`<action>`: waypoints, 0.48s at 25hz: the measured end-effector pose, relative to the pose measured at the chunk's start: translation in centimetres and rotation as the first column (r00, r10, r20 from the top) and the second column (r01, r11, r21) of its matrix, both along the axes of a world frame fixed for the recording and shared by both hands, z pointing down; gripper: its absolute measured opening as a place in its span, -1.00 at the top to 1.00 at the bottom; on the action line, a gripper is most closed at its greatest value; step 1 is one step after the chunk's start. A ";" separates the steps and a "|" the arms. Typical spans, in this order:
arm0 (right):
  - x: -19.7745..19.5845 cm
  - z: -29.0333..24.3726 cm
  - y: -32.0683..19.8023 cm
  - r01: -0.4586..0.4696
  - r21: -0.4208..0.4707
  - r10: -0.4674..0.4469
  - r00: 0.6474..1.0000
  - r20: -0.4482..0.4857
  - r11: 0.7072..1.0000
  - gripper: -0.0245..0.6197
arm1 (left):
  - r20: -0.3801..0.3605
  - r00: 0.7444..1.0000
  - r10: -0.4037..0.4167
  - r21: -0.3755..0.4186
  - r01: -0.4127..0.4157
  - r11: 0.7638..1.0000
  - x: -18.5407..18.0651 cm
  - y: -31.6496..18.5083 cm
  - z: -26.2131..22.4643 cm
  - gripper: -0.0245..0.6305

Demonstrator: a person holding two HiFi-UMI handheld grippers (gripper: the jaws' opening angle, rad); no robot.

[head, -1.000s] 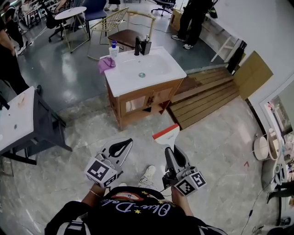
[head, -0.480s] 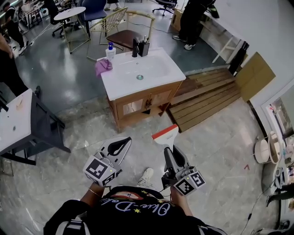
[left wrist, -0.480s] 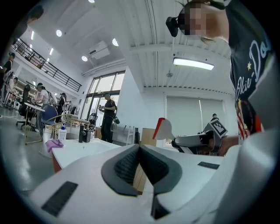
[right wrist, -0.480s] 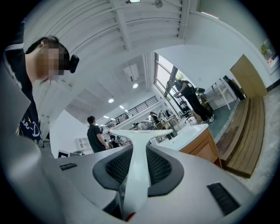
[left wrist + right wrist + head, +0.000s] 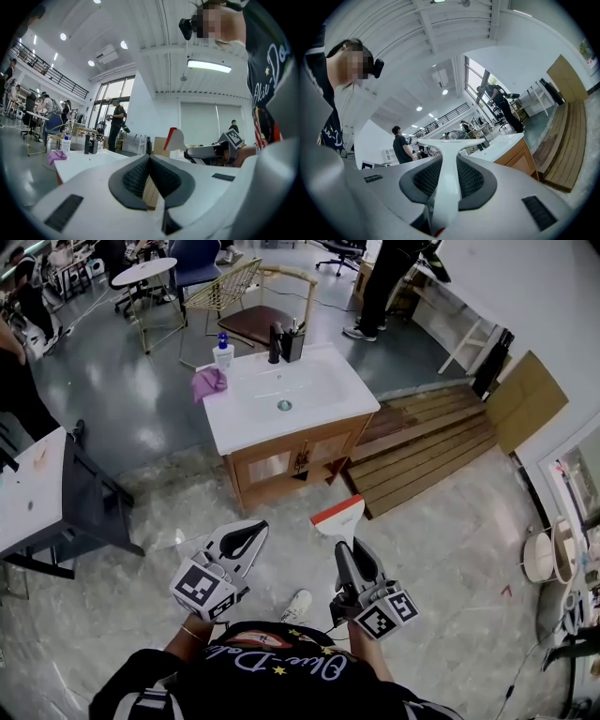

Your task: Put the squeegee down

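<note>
**The squeegee rides closer to the sink**

The right tool [image 5: 350, 551] is clamped on the handle of the squeegee [image 5: 338, 518]. The white blade with its red edge sticks out in front, up in the air over the floor [image 5: 441, 549]. The left tool [image 5: 255, 531] has its jaws together and holds nothing.

Compared with a second ago, both tools sit in the same spot in front of the person. The white sink bench [image 5: 234, 426] now sits a little lower in the head view, so it looks like the person is stepping toward it. The grip looks the same (the jaws have not let go).

So the squeegee is not put down yet. I think the front edge of the bench is the likely place, and it looks too far to reach for now.
</note>
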State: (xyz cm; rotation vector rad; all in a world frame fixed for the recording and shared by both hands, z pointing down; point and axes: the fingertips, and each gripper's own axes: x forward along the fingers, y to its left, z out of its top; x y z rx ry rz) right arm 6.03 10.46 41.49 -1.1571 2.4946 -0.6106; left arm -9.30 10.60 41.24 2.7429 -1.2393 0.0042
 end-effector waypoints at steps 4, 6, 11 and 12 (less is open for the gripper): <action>0.4 0.0 -0.8 0.014 0.003 -0.014 1.000 0.009 1.000 0.59 | 0.010 1.000 -0.015 0.000 0.015 1.000 0.3 -0.6 -0.1 0.93; 0.8 0.0 -1.2 0.015 0.004 -0.015 1.000 0.014 1.000 0.59 | 0.016 1.000 -0.016 0.000 0.016 1.000 0.7 -0.9 -0.1 0.93; 1.7 0.2 -2.0 0.009 -0.001 -0.009 0.999 0.042 1.000 0.59 | 0.028 1.000 -0.011 0.002 0.011 1.000 1.7 -1.6 -0.4 0.93; 1.9 0.2 -2.2 0.009 -0.005 -0.009 0.999 0.049 1.000 0.59 | 0.030 0.999 -0.011 0.001 0.011 1.000 1.9 -1.6 -0.4 0.93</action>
